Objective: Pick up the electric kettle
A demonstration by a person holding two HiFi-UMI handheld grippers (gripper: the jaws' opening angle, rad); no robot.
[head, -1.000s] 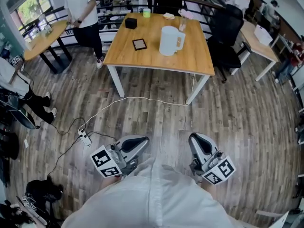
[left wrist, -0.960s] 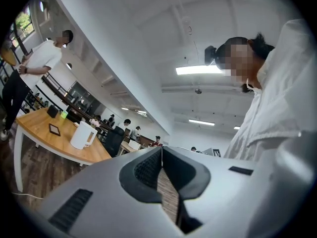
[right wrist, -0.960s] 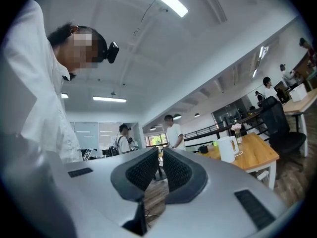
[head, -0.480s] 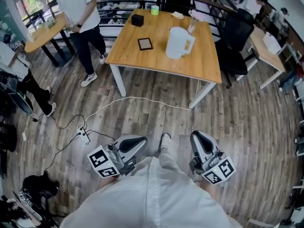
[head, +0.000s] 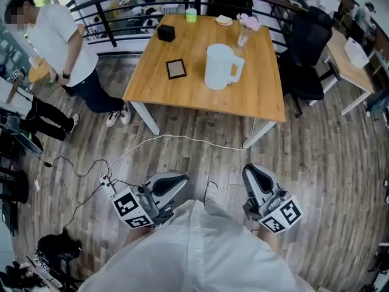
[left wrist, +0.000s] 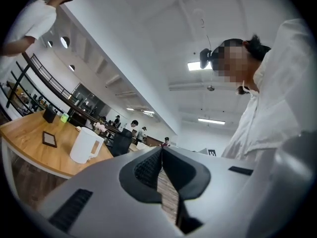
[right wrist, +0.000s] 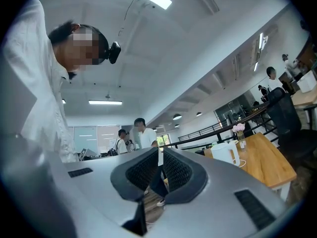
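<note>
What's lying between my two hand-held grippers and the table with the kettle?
Head view: only wood floor, crossed by one white cable, then the table's near edge, with the kettle on top.

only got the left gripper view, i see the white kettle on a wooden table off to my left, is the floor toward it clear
Observer: No, a white cable lies across the floor in front of the table, leading from a power strip.
Operator: and the right gripper
Observer: The right gripper is held low beside the left gripper, jaws together, nothing between them.
Operator: anything on the table i can't see
Observer: A small dish sits at the far edge, behind the electric kettle, right of a green cup.
</note>
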